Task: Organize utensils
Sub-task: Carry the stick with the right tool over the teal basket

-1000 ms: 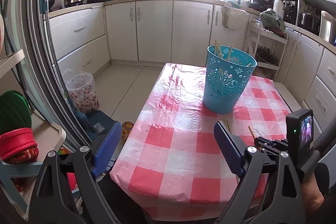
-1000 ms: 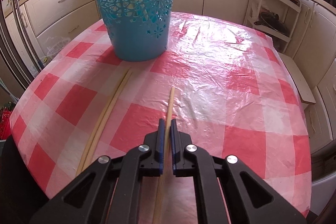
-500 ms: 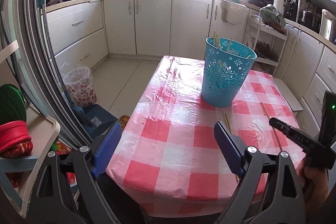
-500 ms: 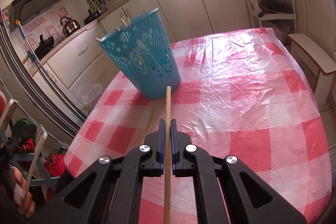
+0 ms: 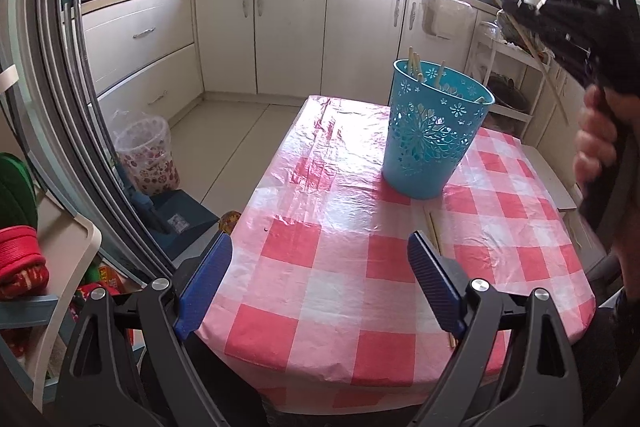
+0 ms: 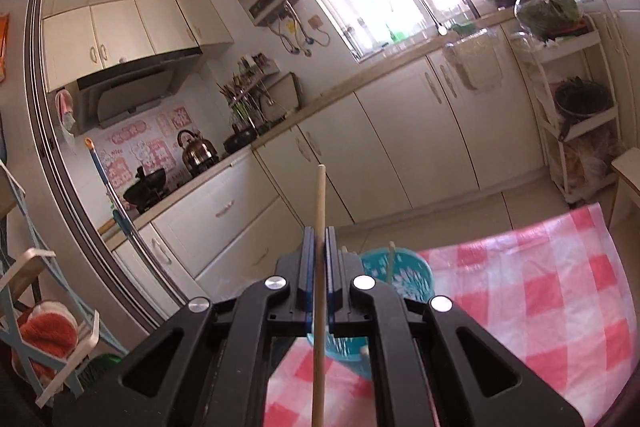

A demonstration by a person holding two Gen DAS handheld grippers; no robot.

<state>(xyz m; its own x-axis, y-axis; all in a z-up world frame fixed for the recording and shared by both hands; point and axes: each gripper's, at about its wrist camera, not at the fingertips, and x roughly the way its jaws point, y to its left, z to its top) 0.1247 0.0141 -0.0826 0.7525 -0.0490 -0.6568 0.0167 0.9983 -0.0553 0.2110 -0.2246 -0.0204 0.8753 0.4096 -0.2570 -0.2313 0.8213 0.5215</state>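
A blue cut-out basket (image 5: 434,131) stands on the red-and-white checked table (image 5: 320,267), with several chopsticks leaning inside it. A pair of chopsticks (image 5: 433,231) lies on the cloth just in front of the basket. My left gripper (image 5: 319,239) hangs open over the near table edge, with nothing between its fingers. My right gripper (image 6: 319,233) is shut on a single wooden chopstick (image 6: 320,199), which sticks out forward between the pads. It is raised above and behind the basket (image 6: 412,271). In the left wrist view the right gripper (image 5: 516,7) shows at the upper right, held by a hand.
A patterned bin (image 5: 146,159) stands on the floor left of the table. A shelf with red and green items (image 5: 20,263) is at the near left. White cabinets line the back wall, and a storage rack (image 6: 576,99) and low bench (image 5: 554,187) sit on the right.
My right gripper lifted the chopstick off the table, tipped upward and rose above the basket. The left gripper stayed about where it was, still open.
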